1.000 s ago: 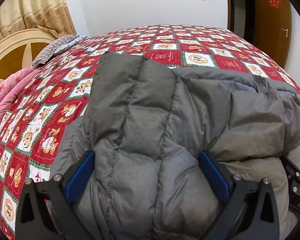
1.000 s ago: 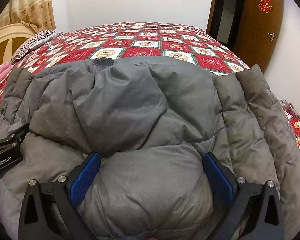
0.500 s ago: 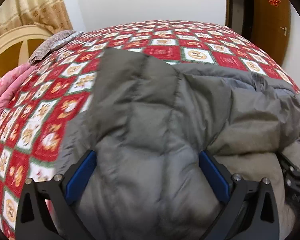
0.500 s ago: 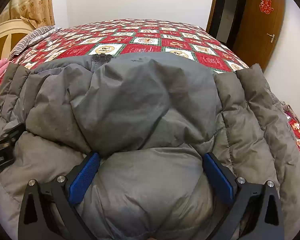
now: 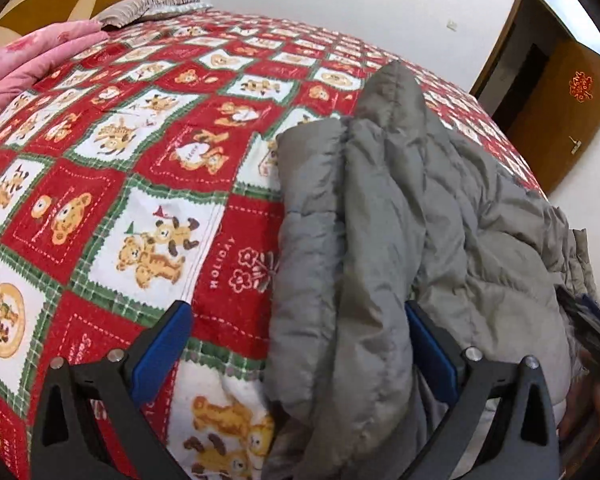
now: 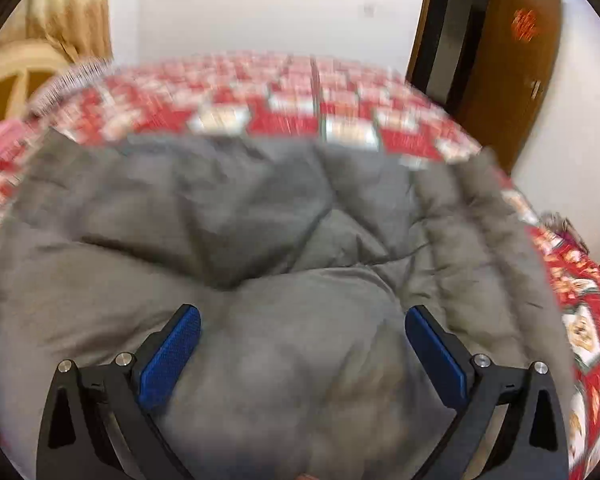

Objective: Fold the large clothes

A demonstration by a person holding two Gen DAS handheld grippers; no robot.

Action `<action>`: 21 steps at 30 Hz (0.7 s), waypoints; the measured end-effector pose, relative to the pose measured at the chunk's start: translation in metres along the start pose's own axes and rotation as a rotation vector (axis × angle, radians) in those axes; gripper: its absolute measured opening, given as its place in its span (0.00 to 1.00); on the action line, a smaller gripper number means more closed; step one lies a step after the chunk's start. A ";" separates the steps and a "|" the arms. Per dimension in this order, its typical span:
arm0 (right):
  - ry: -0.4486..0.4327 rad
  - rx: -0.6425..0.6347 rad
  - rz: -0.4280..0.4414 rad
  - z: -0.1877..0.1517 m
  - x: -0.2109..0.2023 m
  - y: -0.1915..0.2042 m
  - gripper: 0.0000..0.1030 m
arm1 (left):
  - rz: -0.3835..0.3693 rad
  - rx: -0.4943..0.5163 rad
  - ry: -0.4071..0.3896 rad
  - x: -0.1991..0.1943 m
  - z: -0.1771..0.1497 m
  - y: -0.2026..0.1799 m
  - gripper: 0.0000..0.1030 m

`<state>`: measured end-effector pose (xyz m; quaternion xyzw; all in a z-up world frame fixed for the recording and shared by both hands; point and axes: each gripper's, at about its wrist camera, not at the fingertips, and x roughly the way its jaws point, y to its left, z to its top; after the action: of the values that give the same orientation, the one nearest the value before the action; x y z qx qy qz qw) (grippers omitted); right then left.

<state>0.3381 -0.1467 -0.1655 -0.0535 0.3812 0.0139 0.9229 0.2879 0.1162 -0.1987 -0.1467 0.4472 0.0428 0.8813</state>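
Observation:
A large grey puffer jacket lies bunched on the bed with its left edge folded up into a ridge. It fills the blurred right wrist view. My left gripper is open at the jacket's left edge; its right finger is against the padding and its left finger is over the bedspread. My right gripper is open, with the jacket's padding bulging between its blue pads. Neither gripper pinches the fabric.
The bed has a red, white and green teddy-bear bedspread. A pink quilt and a striped pillow lie by the wooden headboard. A brown door stands at the right beyond the bed.
My left gripper has swung left off the jacket, so the bedspread now fills its view. The right wrist view has become blurred with motion and the jacket sits a little lower in it.

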 end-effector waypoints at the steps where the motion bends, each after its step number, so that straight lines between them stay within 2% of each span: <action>1: -0.050 -0.014 0.020 -0.002 -0.020 0.005 0.99 | 0.001 0.007 -0.002 0.001 -0.001 -0.002 1.00; 2: -0.078 -0.040 0.030 -0.005 -0.033 0.011 0.99 | 0.000 0.016 -0.005 0.003 -0.002 -0.003 1.00; 4: -0.073 -0.102 0.011 -0.013 -0.038 0.023 0.99 | 0.000 0.028 -0.007 0.003 -0.004 -0.004 1.00; 6: 0.013 -0.169 -0.023 -0.029 -0.016 0.034 0.99 | -0.034 0.033 -0.002 0.003 -0.004 -0.004 1.00; 7: 0.030 -0.167 -0.019 -0.036 -0.007 0.035 0.98 | -0.052 0.035 -0.005 0.001 -0.004 -0.005 0.96; 9: 0.019 -0.132 -0.007 -0.045 0.002 0.031 0.98 | -0.109 0.072 -0.010 -0.003 -0.007 -0.012 0.74; 10: 0.027 -0.135 -0.010 -0.043 0.003 0.031 0.98 | -0.130 0.100 -0.011 -0.005 -0.009 -0.018 0.56; 11: 0.035 -0.139 -0.014 -0.042 0.005 0.032 0.98 | -0.131 0.129 -0.019 -0.007 -0.011 -0.026 0.44; 13: 0.043 -0.139 -0.011 -0.041 0.007 0.031 0.98 | -0.180 0.162 -0.017 -0.011 -0.014 -0.037 0.24; 14: 0.045 -0.136 -0.009 -0.040 0.008 0.030 0.98 | -0.179 0.170 -0.025 -0.014 -0.014 -0.040 0.18; 17: 0.030 -0.124 -0.001 -0.041 0.005 0.028 0.99 | -0.209 0.189 -0.053 -0.029 -0.013 -0.050 0.14; 21: 0.015 -0.102 0.027 -0.046 -0.003 0.021 0.99 | -0.222 0.221 -0.107 -0.060 -0.007 -0.059 0.13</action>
<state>0.3028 -0.1307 -0.1976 -0.0953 0.3875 0.0451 0.9158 0.2583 0.0614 -0.1414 -0.0948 0.3827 -0.0966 0.9139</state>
